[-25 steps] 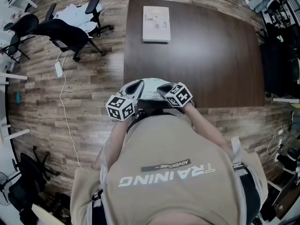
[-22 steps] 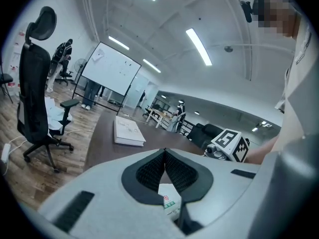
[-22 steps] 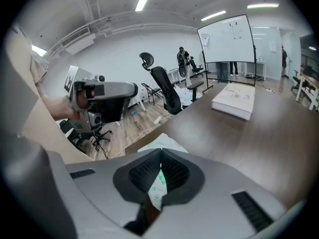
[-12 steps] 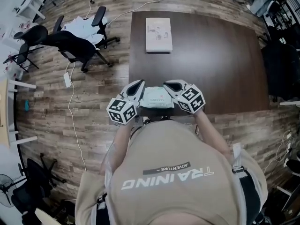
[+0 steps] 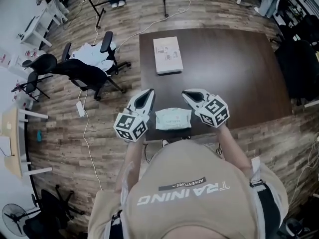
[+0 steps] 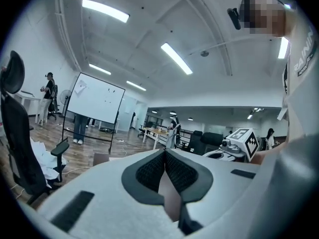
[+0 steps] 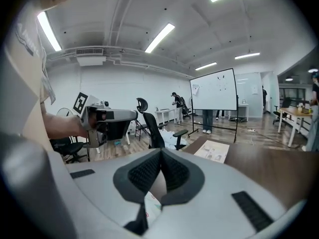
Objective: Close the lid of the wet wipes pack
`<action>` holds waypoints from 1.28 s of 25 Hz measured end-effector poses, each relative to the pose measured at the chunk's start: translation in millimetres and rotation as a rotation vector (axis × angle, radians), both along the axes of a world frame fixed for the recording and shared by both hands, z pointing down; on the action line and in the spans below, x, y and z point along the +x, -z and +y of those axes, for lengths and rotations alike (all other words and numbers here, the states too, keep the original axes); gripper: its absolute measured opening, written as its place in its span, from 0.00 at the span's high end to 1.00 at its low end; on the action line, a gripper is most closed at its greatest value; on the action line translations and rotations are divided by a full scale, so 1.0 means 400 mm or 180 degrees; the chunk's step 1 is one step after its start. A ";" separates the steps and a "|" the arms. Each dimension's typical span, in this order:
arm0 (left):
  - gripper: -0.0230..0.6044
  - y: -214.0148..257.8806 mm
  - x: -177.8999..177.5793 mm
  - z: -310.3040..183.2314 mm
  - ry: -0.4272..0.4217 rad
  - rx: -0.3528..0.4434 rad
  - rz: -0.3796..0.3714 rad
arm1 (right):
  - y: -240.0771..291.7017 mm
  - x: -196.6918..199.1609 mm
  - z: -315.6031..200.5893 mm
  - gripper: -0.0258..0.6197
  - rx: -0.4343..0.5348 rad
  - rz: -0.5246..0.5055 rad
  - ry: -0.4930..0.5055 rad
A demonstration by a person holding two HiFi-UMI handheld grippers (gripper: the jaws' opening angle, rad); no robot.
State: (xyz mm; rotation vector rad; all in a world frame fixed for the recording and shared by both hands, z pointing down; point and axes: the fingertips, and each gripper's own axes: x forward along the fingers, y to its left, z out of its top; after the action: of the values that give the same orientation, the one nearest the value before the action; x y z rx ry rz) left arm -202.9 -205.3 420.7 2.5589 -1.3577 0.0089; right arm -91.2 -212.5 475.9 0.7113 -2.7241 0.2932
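Our pale green, soft plastic wet wipes pack (image 5: pixel 173 118) lies at the dark brown wooden table's (image 5: pixel 239 68) near edge, between our left gripper (image 5: pixel 148 92) and right gripper (image 5: pixel 187 94). Both grippers are empty, their 2 jaw pairs pressed together. A careless press could shove the pack off the edge.

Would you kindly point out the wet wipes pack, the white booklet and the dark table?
wet wipes pack (image 5: pixel 172 118): head view, top face.
white booklet (image 5: pixel 167 55): head view, cover centre.
dark table (image 5: pixel 234 73): head view, bare top.

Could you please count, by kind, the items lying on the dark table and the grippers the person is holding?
Wipes pack: 1
Booklet: 1
Grippers: 2, the left gripper and the right gripper
Total: 4
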 end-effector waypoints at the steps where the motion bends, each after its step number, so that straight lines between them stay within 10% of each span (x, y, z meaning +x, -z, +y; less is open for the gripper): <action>1: 0.95 0.004 -0.003 -0.004 0.0008 0.0025 -0.0048 | 0.013 0.005 -0.002 0.94 0.0036 -0.0014 -0.0022; 18: 0.95 0.208 -0.025 -0.087 0.0044 0.0604 -0.0118 | 0.342 0.046 -0.088 0.94 0.1155 -0.0376 -0.0546; 32: 0.95 0.213 -0.030 -0.078 0.0077 0.0640 -0.0072 | 0.354 0.104 -0.113 0.94 0.1152 -0.0543 -0.0895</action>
State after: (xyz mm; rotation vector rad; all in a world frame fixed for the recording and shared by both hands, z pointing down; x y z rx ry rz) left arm -214.7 -236.5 335.6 2.7122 -1.4663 -0.1090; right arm -49.5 -257.7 334.3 1.2236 -2.8679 -0.0889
